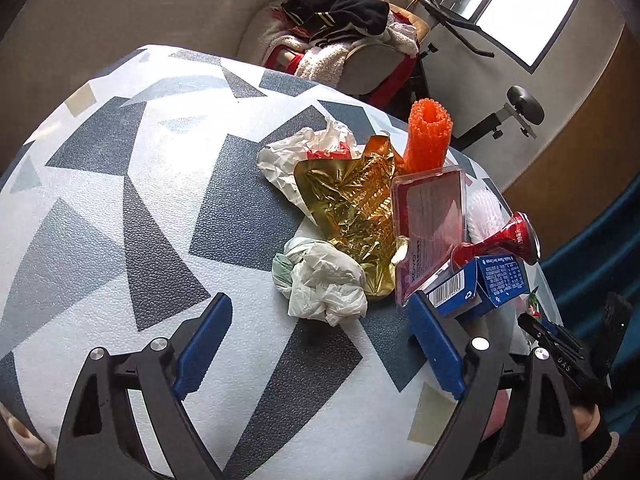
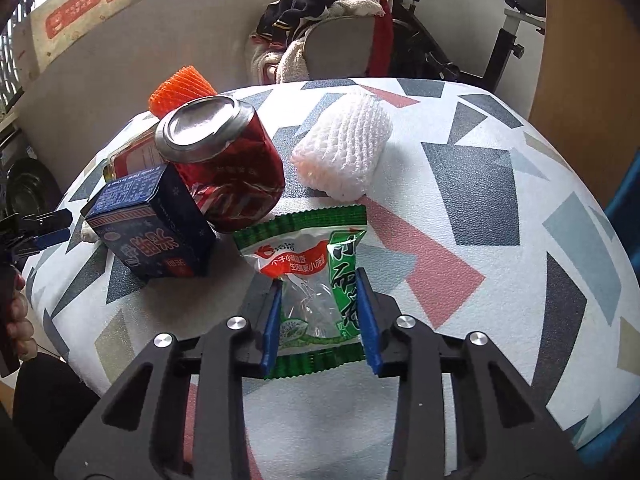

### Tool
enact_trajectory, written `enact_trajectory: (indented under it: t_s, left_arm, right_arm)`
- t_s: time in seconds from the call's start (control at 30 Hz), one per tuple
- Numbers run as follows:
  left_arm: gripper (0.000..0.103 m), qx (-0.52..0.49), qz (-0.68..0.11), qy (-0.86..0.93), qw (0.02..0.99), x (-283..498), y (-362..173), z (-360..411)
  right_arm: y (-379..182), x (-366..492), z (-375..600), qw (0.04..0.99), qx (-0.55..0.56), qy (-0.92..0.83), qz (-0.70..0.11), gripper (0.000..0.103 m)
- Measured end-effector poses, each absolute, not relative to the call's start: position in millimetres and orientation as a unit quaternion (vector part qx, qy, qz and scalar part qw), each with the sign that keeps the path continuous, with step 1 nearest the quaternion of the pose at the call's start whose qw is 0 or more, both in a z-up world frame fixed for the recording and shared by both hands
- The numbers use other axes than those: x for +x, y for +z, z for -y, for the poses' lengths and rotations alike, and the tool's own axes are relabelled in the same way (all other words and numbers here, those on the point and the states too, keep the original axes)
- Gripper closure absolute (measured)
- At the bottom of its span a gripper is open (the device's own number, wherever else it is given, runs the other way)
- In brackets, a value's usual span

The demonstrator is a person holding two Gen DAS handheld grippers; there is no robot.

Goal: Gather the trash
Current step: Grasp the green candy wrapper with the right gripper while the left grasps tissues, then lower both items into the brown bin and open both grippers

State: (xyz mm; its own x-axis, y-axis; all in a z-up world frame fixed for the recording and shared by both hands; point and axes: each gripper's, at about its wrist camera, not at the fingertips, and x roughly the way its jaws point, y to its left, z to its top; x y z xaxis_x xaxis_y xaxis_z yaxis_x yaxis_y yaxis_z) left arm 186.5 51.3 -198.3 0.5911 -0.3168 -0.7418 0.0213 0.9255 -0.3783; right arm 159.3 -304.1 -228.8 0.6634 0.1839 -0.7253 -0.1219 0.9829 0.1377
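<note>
Trash lies on a table with a geometric cloth [image 1: 132, 184]. In the left wrist view my left gripper [image 1: 320, 316] is open, just short of a crumpled pale green plastic bag [image 1: 324, 280]. Behind it lie gold foil [image 1: 348, 200], a white crumpled wrapper [image 1: 296, 156], an orange foam net [image 1: 428, 136], a clear pink case [image 1: 432, 220], a blue carton [image 1: 476, 284] and a crushed red can [image 1: 508, 240]. In the right wrist view my right gripper [image 2: 318, 280] has its jaws on either side of a green snack wrapper [image 2: 312, 264], touching its edges. The can [image 2: 228, 164], carton [image 2: 156, 232] and a white foam net [image 2: 344, 148] lie beyond.
A chair piled with clothes and towels [image 1: 344, 40] stands past the table's far edge, with an exercise bike [image 2: 500, 36] beside it. The right gripper shows at the lower right of the left wrist view [image 1: 560, 344]. The table's left half holds only cloth.
</note>
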Motion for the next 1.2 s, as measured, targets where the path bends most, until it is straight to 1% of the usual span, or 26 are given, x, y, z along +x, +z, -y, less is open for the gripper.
enact_trajectory:
  t_s: [0.13,0.23,0.27,0.3,0.53,0.7,1.0,1.2]
  left_arm:
    - [0.025,-0.185,-0.464,-0.084,0.862,212.1,-215.9,-51.3]
    - [0.031,-0.179,-0.462,-0.083,0.865,219.5,-218.1,-49.5]
    - [0.041,-0.177,-0.462,-0.087,0.865,221.0,-217.4,-48.3]
    - [0.045,-0.174,-0.464,-0.090,0.864,223.1,-216.7,-47.5]
    - [0.046,-0.142,-0.461,-0.098,0.870,208.5,-213.2,-47.3]
    - [0.046,-0.102,-0.447,-0.114,0.881,185.2,-198.2,-43.6]
    - [0.046,-0.027,-0.411,-0.179,0.893,116.6,-168.8,-18.0]
    - [0.046,-0.024,-0.398,-0.219,0.891,63.4,-159.4,-6.6]
  right_arm:
    - [-221.6,153.1,301.0,0.916,0.034,0.085,-0.390,0.069]
    - [-219.3,149.4,302.1,0.918,0.039,0.085,-0.386,0.069]
    - [-219.5,148.5,303.0,0.918,0.042,0.085,-0.385,0.069]
    - [-219.6,146.9,303.1,0.918,0.044,0.084,-0.385,0.069]
    - [-219.3,134.3,300.2,0.918,0.059,0.087,-0.382,0.069]
    - [-214.3,120.9,288.9,0.920,0.054,0.096,-0.376,0.069]
    - [-204.3,89.7,264.9,0.921,0.041,0.123,-0.368,0.069]
    - [-203.8,68.0,256.5,0.919,0.040,0.134,-0.370,0.069]
